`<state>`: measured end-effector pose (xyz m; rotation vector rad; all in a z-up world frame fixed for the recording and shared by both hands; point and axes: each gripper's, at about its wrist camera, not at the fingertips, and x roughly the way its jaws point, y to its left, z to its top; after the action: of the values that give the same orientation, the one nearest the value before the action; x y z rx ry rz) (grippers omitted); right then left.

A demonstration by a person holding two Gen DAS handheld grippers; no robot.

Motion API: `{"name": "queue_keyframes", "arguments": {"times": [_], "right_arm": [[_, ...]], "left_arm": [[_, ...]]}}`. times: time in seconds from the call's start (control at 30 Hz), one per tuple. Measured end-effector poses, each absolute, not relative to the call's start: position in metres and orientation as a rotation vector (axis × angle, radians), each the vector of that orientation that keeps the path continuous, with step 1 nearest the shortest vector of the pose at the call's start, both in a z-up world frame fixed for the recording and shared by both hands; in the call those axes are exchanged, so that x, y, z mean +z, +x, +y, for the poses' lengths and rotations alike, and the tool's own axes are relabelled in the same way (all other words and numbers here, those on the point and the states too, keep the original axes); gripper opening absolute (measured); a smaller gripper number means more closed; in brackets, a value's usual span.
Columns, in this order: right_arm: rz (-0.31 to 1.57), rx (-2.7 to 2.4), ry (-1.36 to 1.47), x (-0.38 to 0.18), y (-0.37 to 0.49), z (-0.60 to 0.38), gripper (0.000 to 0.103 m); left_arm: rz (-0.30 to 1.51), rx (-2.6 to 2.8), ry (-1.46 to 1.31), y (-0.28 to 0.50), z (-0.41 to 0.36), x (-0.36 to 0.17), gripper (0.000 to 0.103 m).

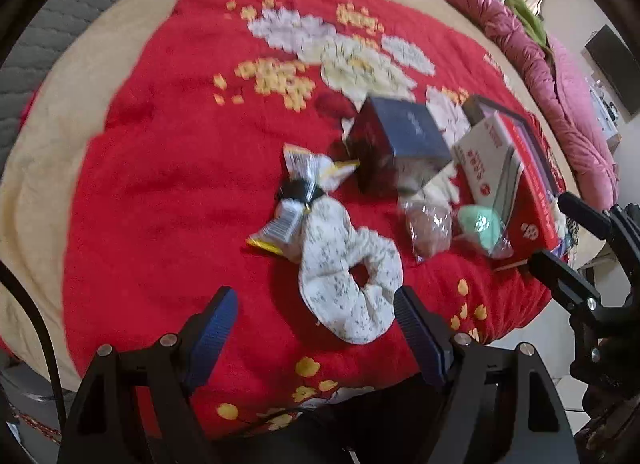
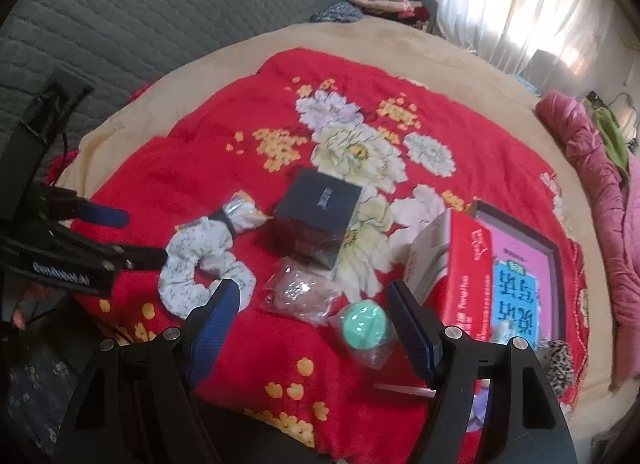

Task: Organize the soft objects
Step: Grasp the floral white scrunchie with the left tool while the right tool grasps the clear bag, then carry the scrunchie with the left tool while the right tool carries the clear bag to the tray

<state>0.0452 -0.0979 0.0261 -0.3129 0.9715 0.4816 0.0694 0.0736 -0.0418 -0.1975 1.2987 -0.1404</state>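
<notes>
Both grippers hang over a red flowered blanket (image 1: 168,192) spread on the bed, each pointing down with its jaws wide apart and nothing between the pads. Just ahead of the left gripper (image 1: 316,314), nearly between its fingertips but not touched, lies a white speckled scrunchie (image 1: 348,284); a crumpled foil snack packet (image 1: 304,180) bound in the middle by a dark band sits just beyond it, touching its far end. Ahead of the right gripper (image 2: 312,304) a mint-green ball (image 2: 364,324) in clear plastic wrap rests close to the right-hand finger, with a clear bag (image 2: 300,292) of something brownish just to its left; what the bag holds is too blurred to tell. Beyond those stands a dark closed box (image 2: 320,204), its lid on, so its contents are hidden. To the right of the right gripper a red carton (image 2: 468,272) lies against a flat framed box with a pink and blue printed face (image 2: 520,276), and a smaller white box (image 2: 432,248) leans against the carton's left side. A patch of leopard-print fabric (image 2: 558,360) shows past the right gripper's right finger. The left gripper appears at the left edge of the right gripper's view, beside the scrunchie.
</notes>
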Motion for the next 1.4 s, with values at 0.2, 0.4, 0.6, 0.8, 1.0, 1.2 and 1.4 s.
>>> {"name": "queue_keyframes", "arguments": {"times": [0.2,0.4,0.6,0.8,1.0,1.2,1.4], "right_arm": [[1.025,0.509,-0.377,0.001,0.049,-0.09,0.077],[1.067,0.531,-0.462,-0.024,0.059,-0.078,0.077],[1.098,0.553,-0.597,-0.053,0.07,-0.061,0.077],[1.127,0.569,-0.654,-0.077,0.082,-0.053,0.077],[1.136,0.577,-0.671,-0.094,0.091,-0.047,0.077],[1.156,0.576,-0.592,-0.094,0.102,-0.052,0.069],[1.122,0.575,-0.485,-0.075,0.099,-0.066,0.067]], "left_arm": [[1.38,-0.147,-0.245,0.079,0.069,-0.074,0.08],[1.447,-0.139,-0.278,0.086,0.07,-0.093,0.08],[1.461,-0.149,-0.335,0.09,0.074,-0.099,0.057],[1.484,-0.188,-0.405,0.094,0.075,-0.106,0.035],[1.492,-0.194,-0.473,0.098,0.08,-0.115,0.029],[1.479,-0.203,-0.496,0.101,0.08,-0.118,0.025],[1.456,-0.217,-0.516,0.097,0.083,-0.116,0.011]]}}
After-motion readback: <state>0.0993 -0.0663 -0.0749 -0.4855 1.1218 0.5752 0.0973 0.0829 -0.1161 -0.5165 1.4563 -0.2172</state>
